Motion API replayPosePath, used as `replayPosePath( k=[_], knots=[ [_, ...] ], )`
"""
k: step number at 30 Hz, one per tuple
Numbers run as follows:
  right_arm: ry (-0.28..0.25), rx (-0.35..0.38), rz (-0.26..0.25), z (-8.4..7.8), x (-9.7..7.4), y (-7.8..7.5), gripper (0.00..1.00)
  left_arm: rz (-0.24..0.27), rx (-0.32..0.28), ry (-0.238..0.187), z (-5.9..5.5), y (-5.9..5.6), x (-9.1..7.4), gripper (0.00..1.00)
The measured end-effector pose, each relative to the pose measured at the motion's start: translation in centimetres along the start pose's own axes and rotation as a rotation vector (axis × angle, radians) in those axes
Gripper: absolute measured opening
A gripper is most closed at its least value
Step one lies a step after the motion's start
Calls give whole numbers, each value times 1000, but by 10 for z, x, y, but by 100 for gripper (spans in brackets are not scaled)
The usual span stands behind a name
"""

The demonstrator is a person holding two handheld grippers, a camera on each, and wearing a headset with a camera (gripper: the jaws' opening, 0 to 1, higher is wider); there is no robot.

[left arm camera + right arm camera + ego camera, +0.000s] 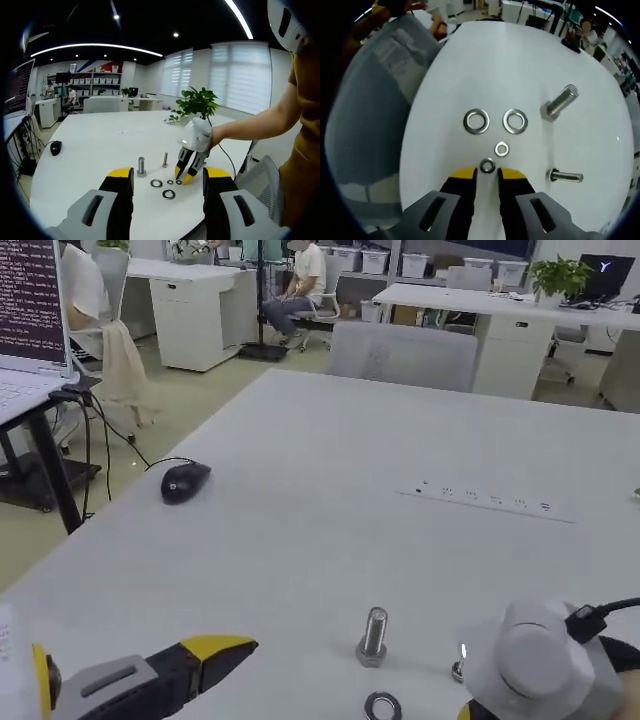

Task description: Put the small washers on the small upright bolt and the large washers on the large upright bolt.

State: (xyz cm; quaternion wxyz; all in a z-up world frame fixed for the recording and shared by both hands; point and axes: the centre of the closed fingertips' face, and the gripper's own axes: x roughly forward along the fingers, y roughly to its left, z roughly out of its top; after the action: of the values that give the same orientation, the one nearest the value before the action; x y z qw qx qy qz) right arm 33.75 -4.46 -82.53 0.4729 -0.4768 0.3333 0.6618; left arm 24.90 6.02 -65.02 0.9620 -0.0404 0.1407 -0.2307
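Right claw (488, 176) a little apart at the tips, small washer (487, 165) flat on the table (520, 65) at the gap's mouth.

We see white worktable (300, 540) stretching ahead, socket strip (485, 500) set flush in its top. We look past it: pale green floor (180, 410), grey chair back (400, 355) at far edge, white desks (195, 305) beyond, seated person (300, 285) among them. Laptop screen (28, 300) glows at left. In left gripper view we catch dark ceiling, curved light strip (95, 47), small spotlight (116, 17), tall windows with blinds down (240, 75), leafy plant (195, 102) on table.
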Motion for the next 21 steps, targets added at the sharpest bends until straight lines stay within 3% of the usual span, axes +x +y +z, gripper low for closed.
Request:
replayPosePath(
  k=[5, 21],
  knots=[
    [-14, -15, -7, 6, 2, 3, 17, -5, 2, 3, 0, -1, 2, 55],
    [2, -78, 7, 3, 1, 2, 15, 9, -1, 2, -1, 2, -2, 55]
  ],
)
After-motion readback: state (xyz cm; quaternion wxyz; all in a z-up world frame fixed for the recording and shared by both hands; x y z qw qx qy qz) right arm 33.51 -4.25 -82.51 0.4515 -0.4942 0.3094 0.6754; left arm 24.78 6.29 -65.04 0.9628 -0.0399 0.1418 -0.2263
